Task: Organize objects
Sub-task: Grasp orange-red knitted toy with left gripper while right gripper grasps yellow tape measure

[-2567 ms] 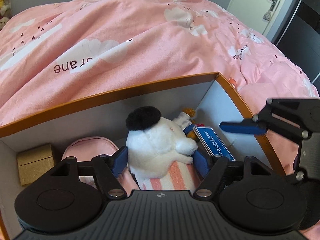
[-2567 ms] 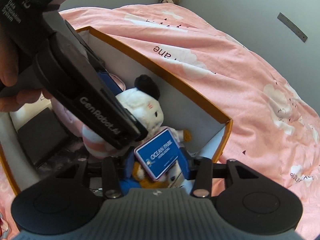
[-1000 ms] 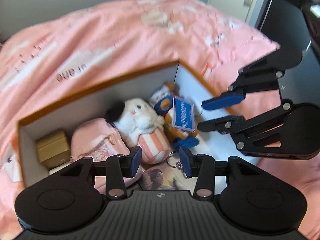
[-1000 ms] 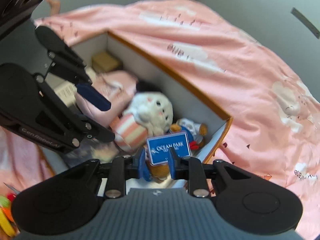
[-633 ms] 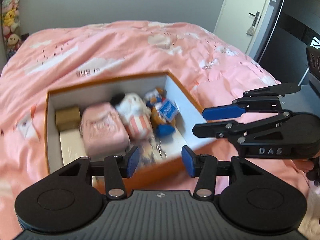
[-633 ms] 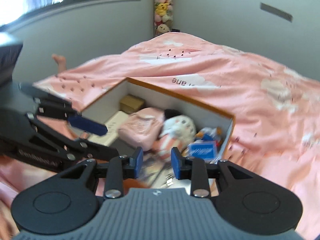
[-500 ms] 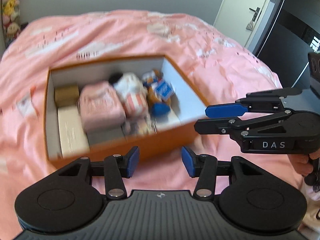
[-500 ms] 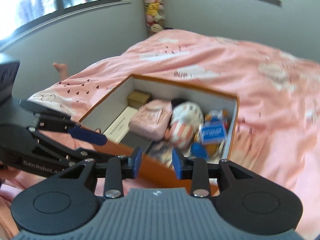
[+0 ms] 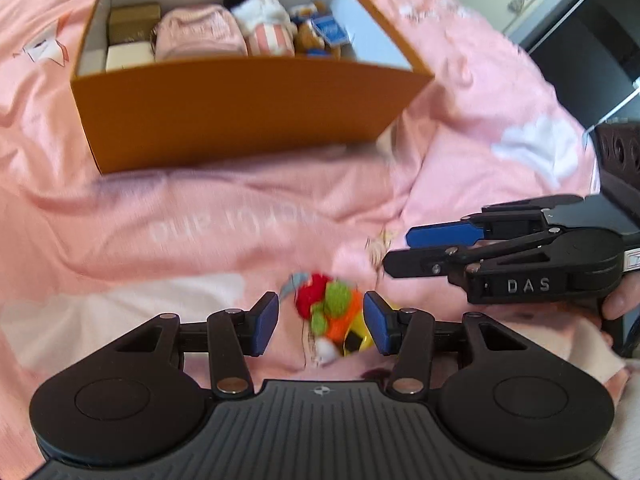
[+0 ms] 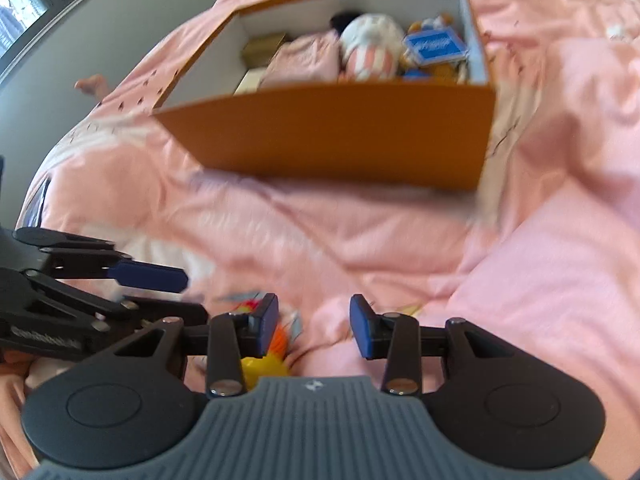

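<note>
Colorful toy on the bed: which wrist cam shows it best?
Left wrist. The toy lies on the quilt, nearly whole between the open left claw fingers, though blurred. Right wrist shows only yellow and orange bits of it behind the right claw's left finger.

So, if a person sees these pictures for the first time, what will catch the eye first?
Probably the orange box on the pink duvet, filled with plush toys and a blue card at its right end. Next, the bright toy in red, green, orange and yellow, lying on the duvet between the open jaws of the left gripper. The right gripper is open and empty.
</note>
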Available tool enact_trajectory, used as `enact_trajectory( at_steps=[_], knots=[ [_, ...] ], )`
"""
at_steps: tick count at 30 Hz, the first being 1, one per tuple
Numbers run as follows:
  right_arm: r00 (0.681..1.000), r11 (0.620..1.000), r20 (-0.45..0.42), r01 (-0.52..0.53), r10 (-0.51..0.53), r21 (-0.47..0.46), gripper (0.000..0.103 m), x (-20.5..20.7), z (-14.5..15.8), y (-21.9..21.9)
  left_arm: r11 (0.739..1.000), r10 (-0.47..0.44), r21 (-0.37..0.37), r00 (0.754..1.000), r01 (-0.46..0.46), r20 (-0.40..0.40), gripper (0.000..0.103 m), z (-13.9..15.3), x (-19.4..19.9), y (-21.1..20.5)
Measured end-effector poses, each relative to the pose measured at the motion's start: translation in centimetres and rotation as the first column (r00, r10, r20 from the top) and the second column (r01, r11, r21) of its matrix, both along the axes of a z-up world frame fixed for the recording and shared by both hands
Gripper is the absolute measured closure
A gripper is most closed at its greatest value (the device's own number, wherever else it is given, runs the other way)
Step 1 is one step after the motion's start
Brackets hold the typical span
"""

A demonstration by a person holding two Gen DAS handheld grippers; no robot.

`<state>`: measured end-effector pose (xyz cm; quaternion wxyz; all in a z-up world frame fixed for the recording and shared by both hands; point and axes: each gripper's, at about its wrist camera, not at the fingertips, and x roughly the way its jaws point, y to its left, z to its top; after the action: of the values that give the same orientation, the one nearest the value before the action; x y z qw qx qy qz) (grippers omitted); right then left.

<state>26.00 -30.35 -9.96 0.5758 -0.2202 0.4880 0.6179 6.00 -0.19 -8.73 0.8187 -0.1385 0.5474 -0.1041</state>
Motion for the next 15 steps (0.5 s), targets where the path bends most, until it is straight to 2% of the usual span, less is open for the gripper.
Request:
enact_trajectory(
  at_steps=[5, 15],
  knots=[
    [0.993, 0.993, -0.057, -0.105, 0.102, -0.048, 0.061, -1.9, -1.2, 0.2, 0.999, -0.028, 0.033, 0.999, 0.028, -0.025, 0.046, -0.1, -0.5, -0.6],
    [0.978, 0.979, -0.156, -0.157, 0.136, -0.128, 0.053, -2.4, -2.5, 0.3, 0.998, -0.027, 0.061, 0.999, 0.029, -0.039, 0.041, 0.3, -1.1, -0.3]
  ],
)
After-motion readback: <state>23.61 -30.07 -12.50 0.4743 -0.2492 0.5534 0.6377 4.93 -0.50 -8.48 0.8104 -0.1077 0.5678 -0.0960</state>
